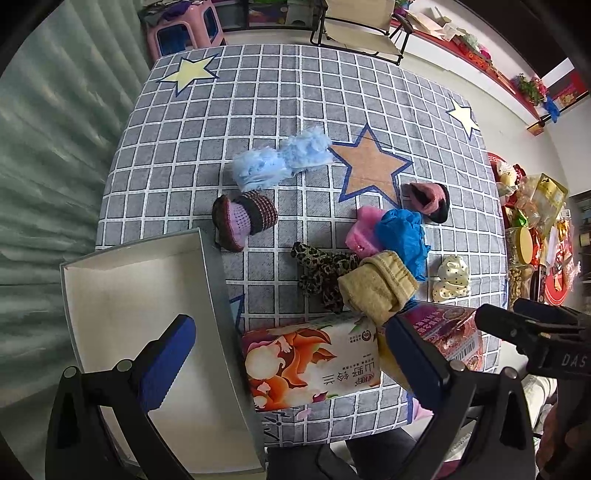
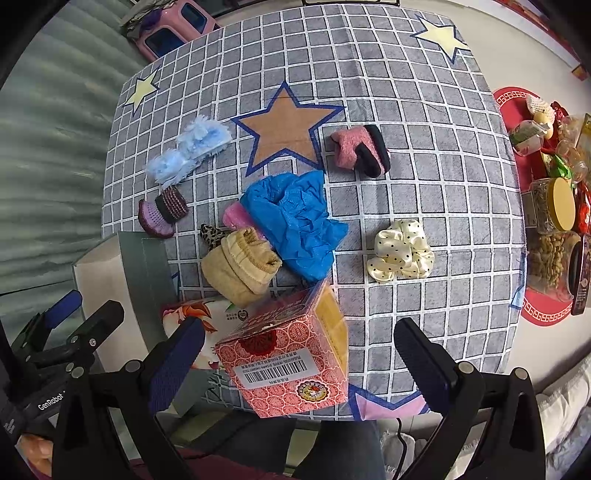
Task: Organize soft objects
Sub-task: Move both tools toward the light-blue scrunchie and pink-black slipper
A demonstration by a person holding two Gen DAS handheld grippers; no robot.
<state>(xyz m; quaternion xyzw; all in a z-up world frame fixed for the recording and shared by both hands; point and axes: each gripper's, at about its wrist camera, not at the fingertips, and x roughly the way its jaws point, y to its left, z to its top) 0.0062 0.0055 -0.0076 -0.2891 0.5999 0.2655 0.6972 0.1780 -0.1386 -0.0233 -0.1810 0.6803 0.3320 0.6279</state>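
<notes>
Soft items lie on the checked tablecloth [image 2: 424, 122]: a fluffy light-blue piece [image 1: 280, 158] [image 2: 192, 149], a purple knitted sock [image 1: 243, 218] [image 2: 164, 212], a leopard-print piece [image 1: 321, 269], a beige roll [image 1: 376, 284] [image 2: 240, 264], a blue crumpled cloth [image 1: 402, 236] [image 2: 295, 221], a pink piece [image 1: 364, 230], a pink-and-black sock [image 1: 428, 201] [image 2: 364, 149] and a cream dotted scrunchie [image 1: 452, 278] [image 2: 400, 254]. A white open box [image 1: 122, 295] [image 2: 107, 280] stands at the near left. My left gripper [image 1: 291, 369] is open above a tissue pack [image 1: 314, 365]. My right gripper [image 2: 303, 362] is open around a red carton [image 2: 291, 365], not touching it.
A red mat [image 2: 517, 107] with jars and snack packets lies at the right beside the table. A pink stool [image 1: 184, 29] and a folding chair [image 1: 358, 26] stand beyond the far edge. Grey-green curtain folds [image 1: 44, 147] fill the left side.
</notes>
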